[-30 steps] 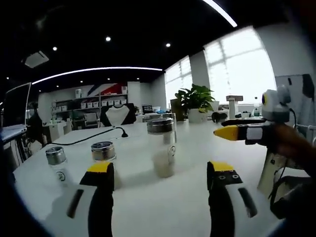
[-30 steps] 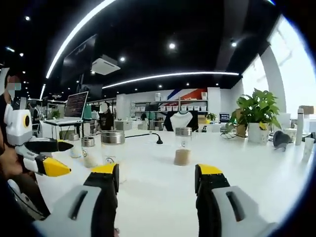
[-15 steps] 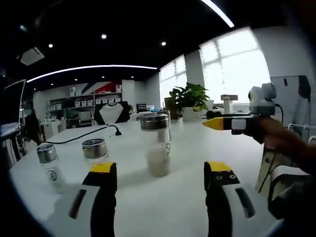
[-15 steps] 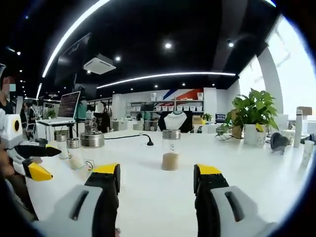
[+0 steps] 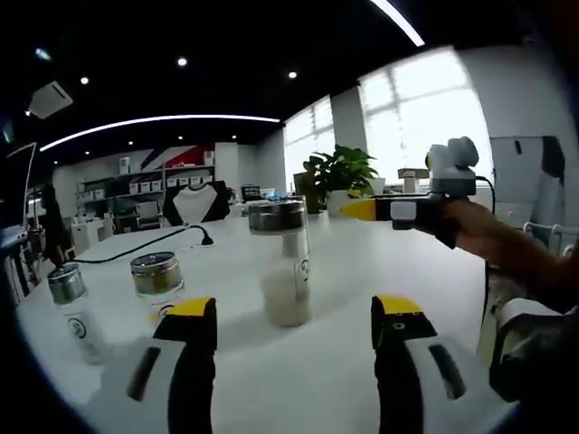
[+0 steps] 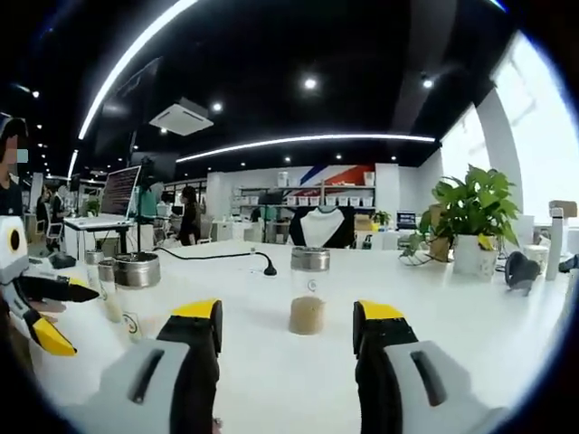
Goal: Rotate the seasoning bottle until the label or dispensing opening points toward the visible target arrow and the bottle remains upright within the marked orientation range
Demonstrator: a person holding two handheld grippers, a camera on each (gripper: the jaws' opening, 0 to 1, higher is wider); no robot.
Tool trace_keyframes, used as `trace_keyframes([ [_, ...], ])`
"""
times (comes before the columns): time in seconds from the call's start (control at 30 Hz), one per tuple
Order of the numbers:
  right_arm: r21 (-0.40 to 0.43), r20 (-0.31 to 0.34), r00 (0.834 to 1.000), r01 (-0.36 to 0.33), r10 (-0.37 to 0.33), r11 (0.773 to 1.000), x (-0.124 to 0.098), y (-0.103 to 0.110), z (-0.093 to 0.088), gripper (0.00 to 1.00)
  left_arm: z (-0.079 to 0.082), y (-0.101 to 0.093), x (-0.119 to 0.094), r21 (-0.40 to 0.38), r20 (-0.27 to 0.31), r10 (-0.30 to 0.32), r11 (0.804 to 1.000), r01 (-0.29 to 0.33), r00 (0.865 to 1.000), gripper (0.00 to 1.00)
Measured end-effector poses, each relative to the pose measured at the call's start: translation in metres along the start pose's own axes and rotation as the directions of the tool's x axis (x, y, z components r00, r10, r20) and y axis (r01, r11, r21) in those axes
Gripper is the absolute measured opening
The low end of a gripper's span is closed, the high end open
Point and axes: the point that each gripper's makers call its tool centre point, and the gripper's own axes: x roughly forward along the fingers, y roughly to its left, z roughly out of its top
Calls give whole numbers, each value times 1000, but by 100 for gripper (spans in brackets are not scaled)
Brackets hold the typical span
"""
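In the left gripper view, the left gripper (image 5: 291, 318) rose from the bottom of the frame with its yellow-tipped jaws spread wide and nothing between them. Just above the gap, near frame centre, a seasoning bottle (image 5: 282, 262) stood upright on the white table (image 5: 335, 271): clear glass, a metal lid, pale powder in its lower part and a small mark on its side. Left of it sat a shorter jar (image 5: 156, 278) and, at the far left, another small bottle (image 5: 74, 304). The right gripper (image 5: 366, 209) entered from the right at mid-height, held in a person's hand (image 5: 484, 237); whether its jaws were parted could not be told there.

In the right gripper view, the right gripper (image 6: 288, 325) also stood wide apart and empty at the bottom. Beyond it, near centre, a second bottle (image 6: 309, 289) with brown powder stood upright, well apart from the jaws. A black cable (image 6: 222, 257) ran across the table. A potted plant (image 6: 472, 217) stood at the right, a monitor (image 6: 119, 191) at the left, shelving along the back wall, and light strips crossed the dark ceiling.
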Motion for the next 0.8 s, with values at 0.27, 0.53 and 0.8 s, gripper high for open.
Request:
trace_keyframes([
  [0.27,-11,0,1000,-23,23,1000,17,1,4,58,6,0,17,6,2,-12,1000,12,1000,71],
  [0.53,-24,0,999,-36,36,999,34,-11,9,57,0,-1,31,10,-10,-25,1000,25,1000,67],
  [0.8,-28,-4,999,-47,47,999,45,-16,11,57,-4,1,43,13,-26,-30,999,30,999,61],
])
